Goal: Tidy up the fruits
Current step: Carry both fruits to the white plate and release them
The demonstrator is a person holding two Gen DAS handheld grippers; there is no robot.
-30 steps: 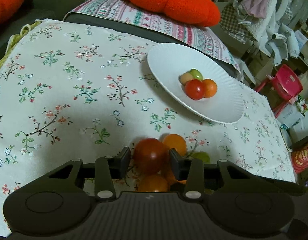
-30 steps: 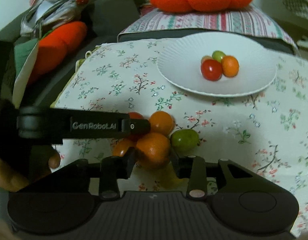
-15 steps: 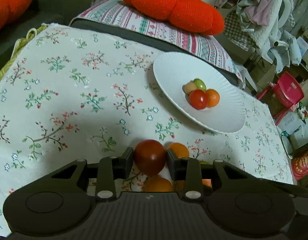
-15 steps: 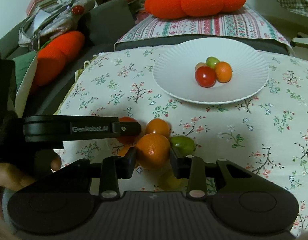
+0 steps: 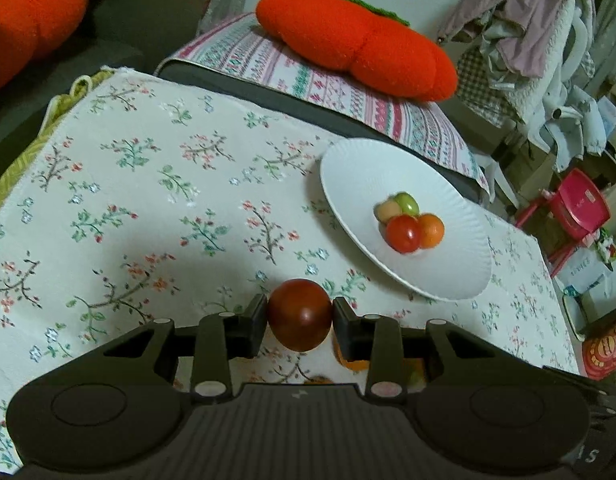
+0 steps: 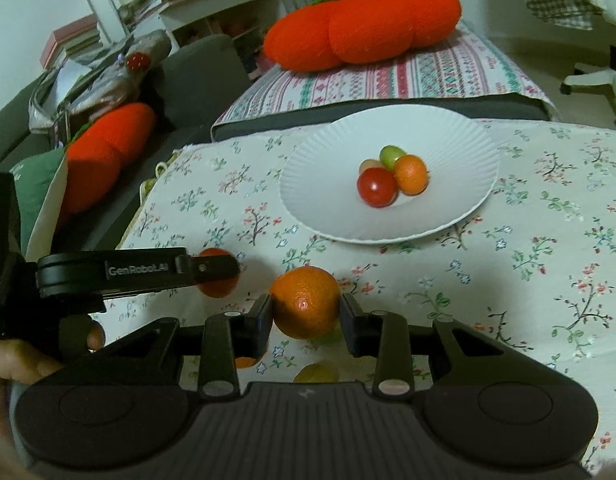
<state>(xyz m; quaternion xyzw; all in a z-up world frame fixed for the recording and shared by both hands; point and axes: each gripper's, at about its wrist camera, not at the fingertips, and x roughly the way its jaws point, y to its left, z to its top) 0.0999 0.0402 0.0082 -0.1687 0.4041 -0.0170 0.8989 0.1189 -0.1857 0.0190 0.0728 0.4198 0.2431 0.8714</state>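
My left gripper (image 5: 299, 322) is shut on a dark red tomato (image 5: 299, 314) and holds it above the floral cloth. My right gripper (image 6: 305, 314) is shut on an orange (image 6: 305, 307), also lifted. The left gripper shows in the right wrist view (image 6: 203, 268), still holding the tomato (image 6: 217, 286). A white plate (image 5: 360, 176) (image 6: 320, 184) lies ahead with a red tomato (image 6: 376, 187), an orange (image 6: 410, 174), a green fruit (image 6: 390, 155) and a pale fruit. Loose fruits lie partly hidden under the grippers: an orange one (image 5: 354, 364) and a yellowish one (image 6: 316, 373).
The floral cloth (image 5: 147, 200) covers the surface. Beyond it lie a striped cushion (image 6: 388, 76) with an orange plush pillow (image 6: 360, 26). A second orange pillow (image 6: 103, 156) lies at the left. Clothes and a red stool (image 5: 580, 204) are at the right.
Both grippers have risen with their fruit: the left with the dark tomato, the right with the orange. The pile of loose fruit has dropped below and behind the fingers.
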